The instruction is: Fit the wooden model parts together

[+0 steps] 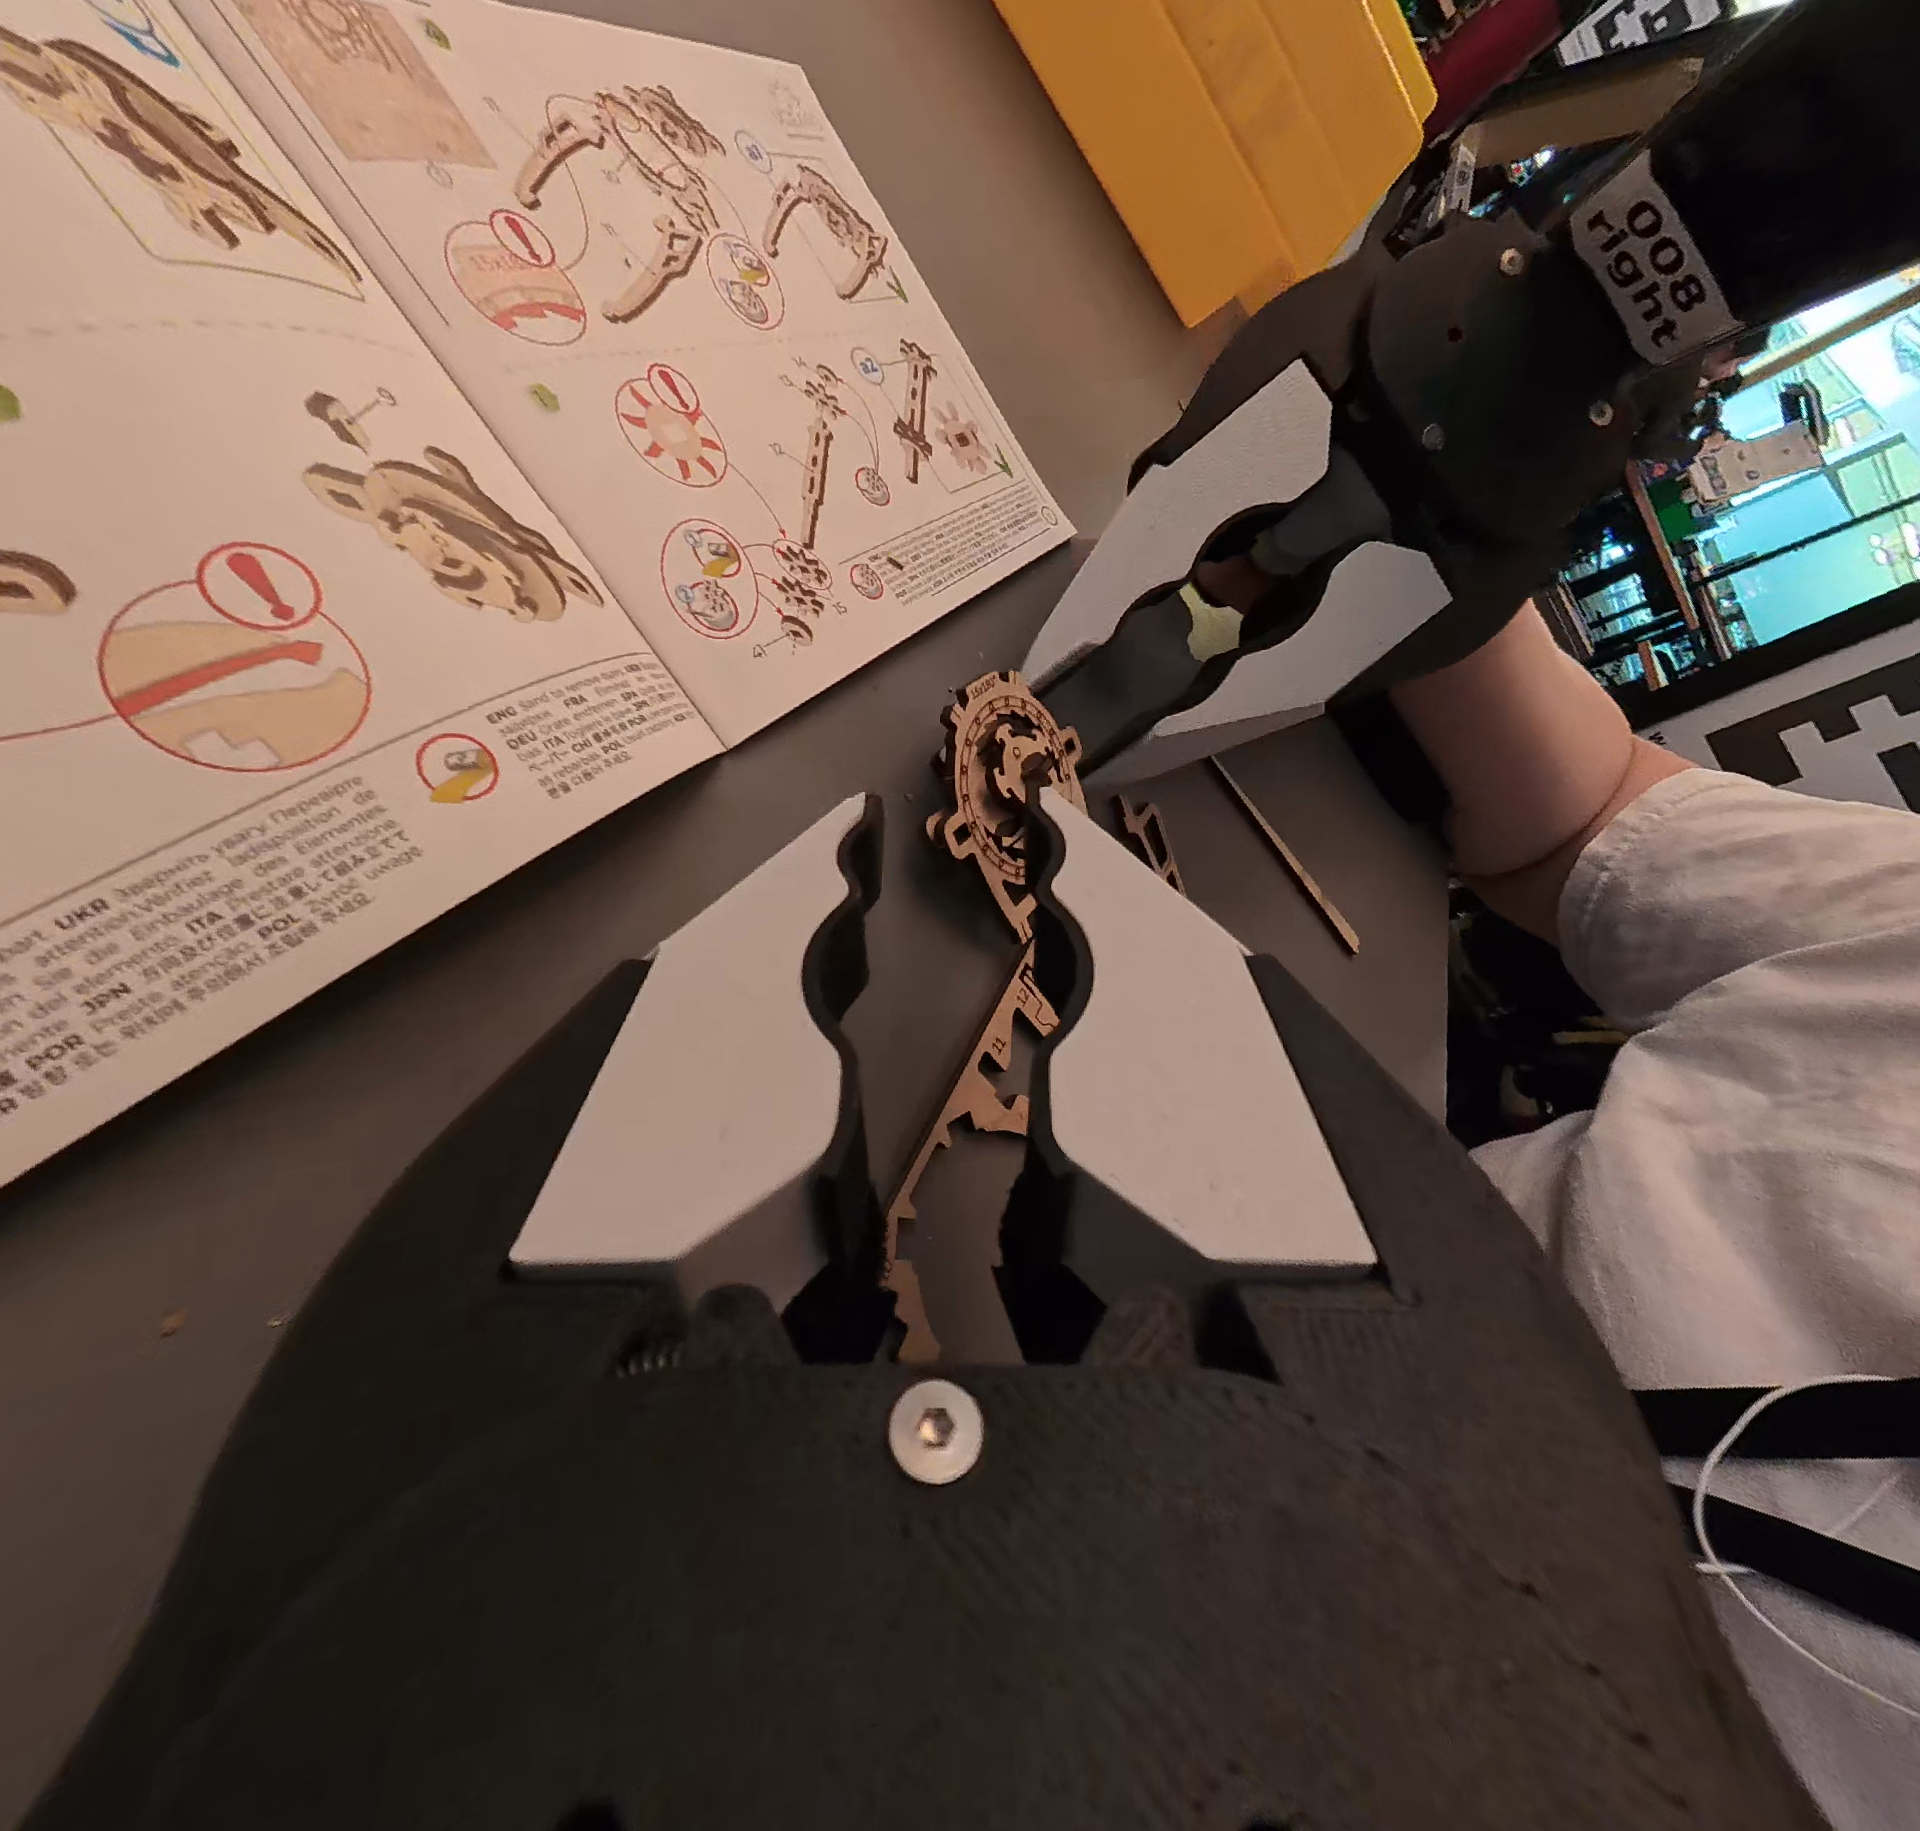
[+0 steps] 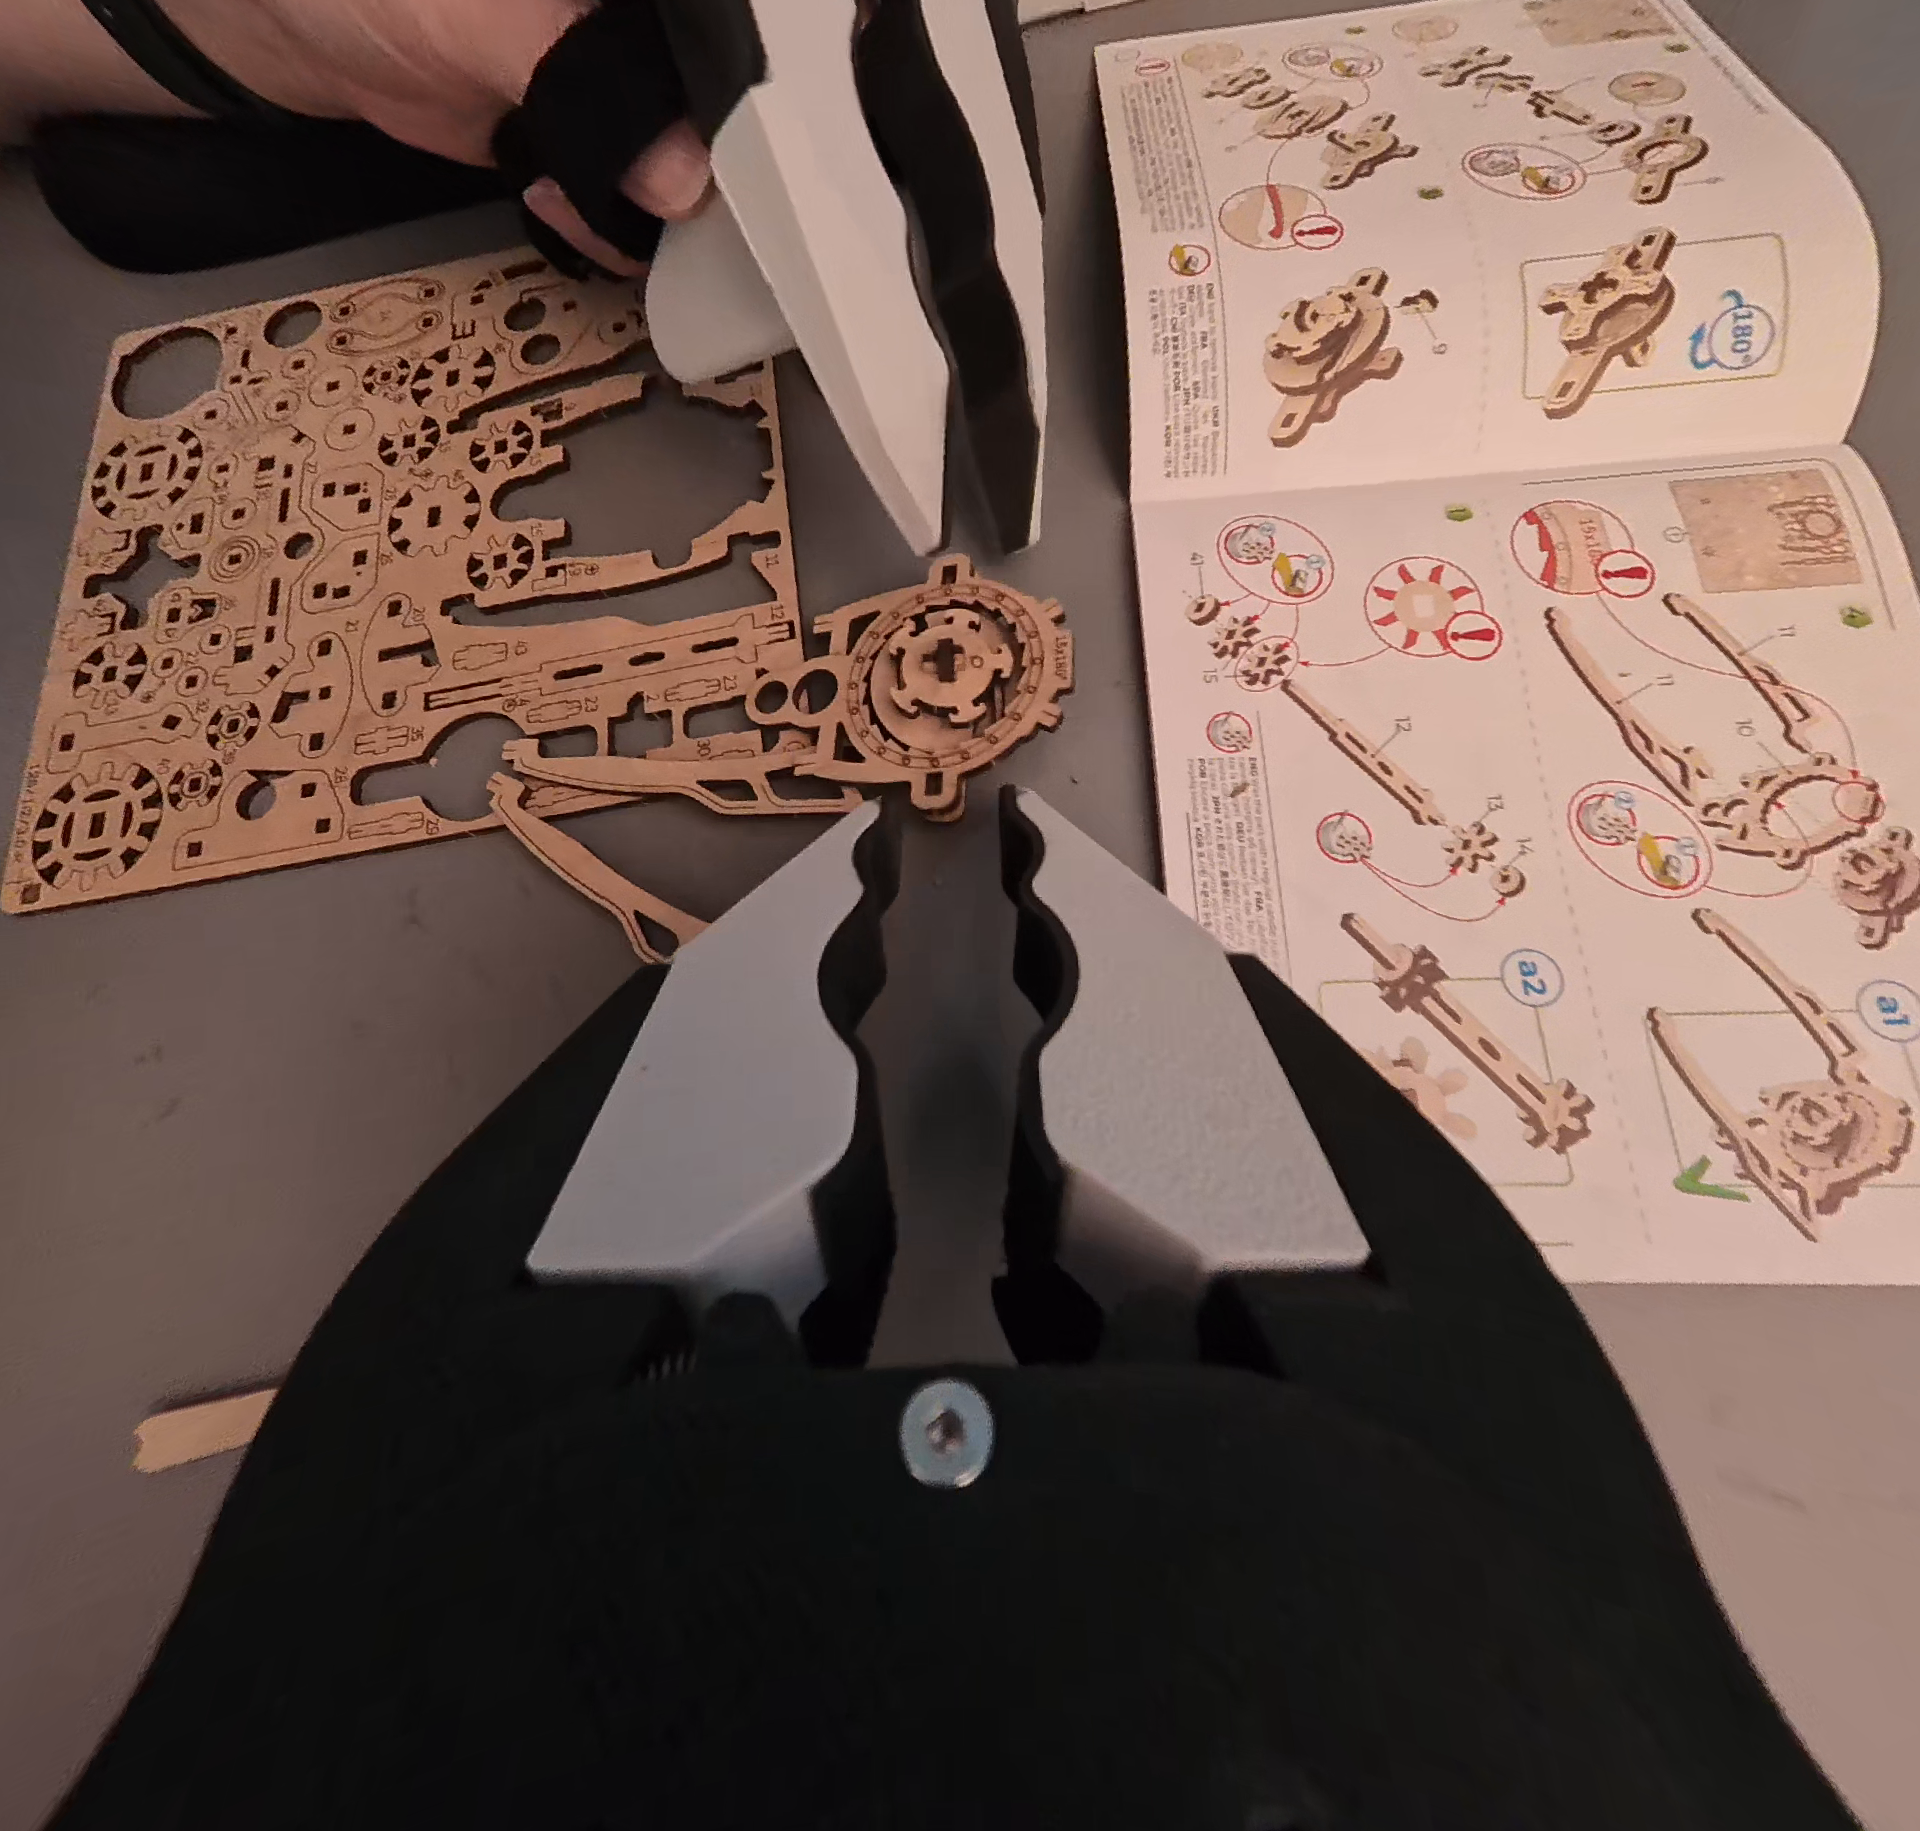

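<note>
Right wrist view: right gripper (image 2: 940, 825) narrowly parted, holding nothing, tips just beside the round wooden gear assembly (image 2: 940, 675) lying on the grey bench (image 2: 312, 1106). Left gripper (image 2: 961, 524) hangs over the assembly, nearly closed; grip unclear. Punched-out wooden parts sheet (image 2: 343, 576) left, open instruction booklet (image 2: 1507, 638) right.

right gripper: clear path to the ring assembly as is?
Probably yes. The right gripper is open, its fingertips just short of the ring assembly, with only bare table between. The left gripper hangs at the assembly's far side, so that side is crowded.
</note>
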